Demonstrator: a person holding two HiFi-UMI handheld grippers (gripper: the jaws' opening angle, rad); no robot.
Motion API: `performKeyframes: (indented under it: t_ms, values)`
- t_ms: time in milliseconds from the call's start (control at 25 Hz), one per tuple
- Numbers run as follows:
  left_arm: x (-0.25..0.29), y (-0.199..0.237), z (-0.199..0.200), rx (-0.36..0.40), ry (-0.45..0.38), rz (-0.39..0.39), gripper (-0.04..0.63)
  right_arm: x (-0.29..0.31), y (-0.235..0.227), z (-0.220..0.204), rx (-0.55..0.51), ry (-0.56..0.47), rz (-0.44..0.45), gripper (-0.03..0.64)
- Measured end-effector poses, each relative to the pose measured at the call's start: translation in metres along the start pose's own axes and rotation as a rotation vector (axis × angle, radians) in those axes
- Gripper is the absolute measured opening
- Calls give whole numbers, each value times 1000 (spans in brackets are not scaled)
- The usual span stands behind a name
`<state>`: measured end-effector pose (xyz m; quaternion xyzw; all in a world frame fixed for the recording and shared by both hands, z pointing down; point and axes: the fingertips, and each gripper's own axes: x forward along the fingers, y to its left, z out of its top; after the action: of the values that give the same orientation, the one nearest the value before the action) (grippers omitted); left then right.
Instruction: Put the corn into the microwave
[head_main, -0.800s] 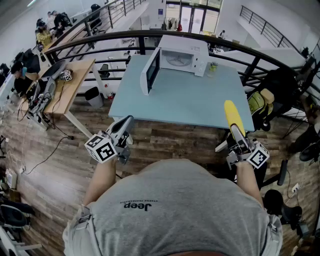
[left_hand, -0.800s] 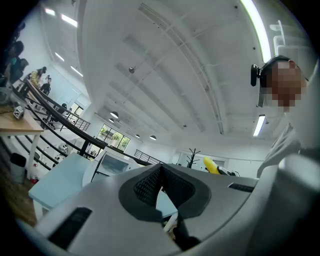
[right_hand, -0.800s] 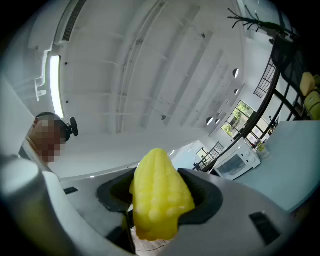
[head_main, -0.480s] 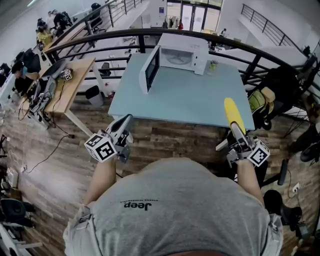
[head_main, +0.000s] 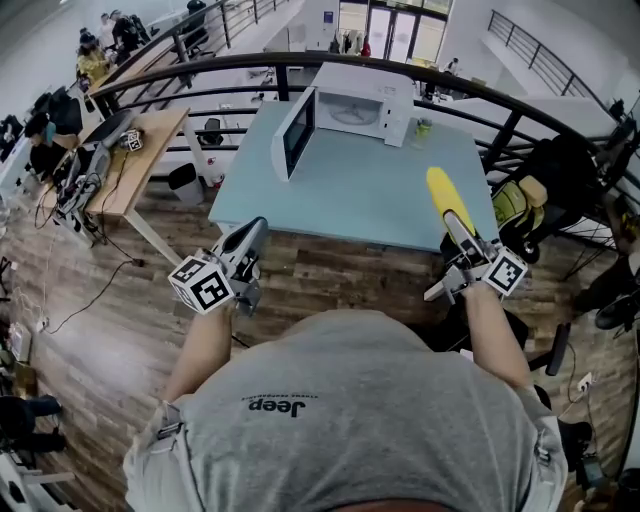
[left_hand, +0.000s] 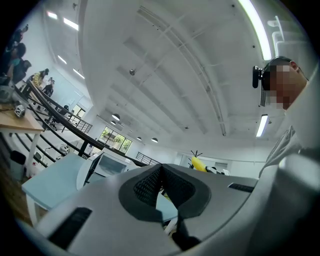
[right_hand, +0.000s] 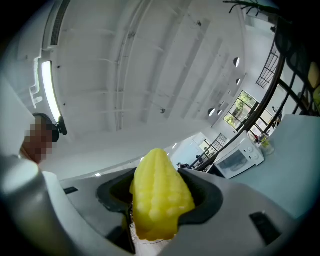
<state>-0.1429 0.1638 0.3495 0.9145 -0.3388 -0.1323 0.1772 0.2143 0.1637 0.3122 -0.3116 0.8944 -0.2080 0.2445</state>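
Gripping the corn (head_main: 443, 198) by its butt end in my right gripper (head_main: 462, 243), tip aimed forward over the table (head_main: 340, 195), I face the open-doored microwave (head_main: 365, 105) ahead and slightly left, while my left gripper (head_main: 246, 243) hangs pinched together, empty.

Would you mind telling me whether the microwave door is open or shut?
Open: the door stands swung out at the left of the microwave, leaving its cavity exposed.

The grey shirt (head_main: 350, 430) bears the word "Jeep", seen upside down.
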Motion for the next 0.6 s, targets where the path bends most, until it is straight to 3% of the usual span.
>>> performKeyframes:
  t_ms: [600]
  values:
    - [30,-51,-33,-21,-8,94,9,-4,-35,19,-38,137,13,247]
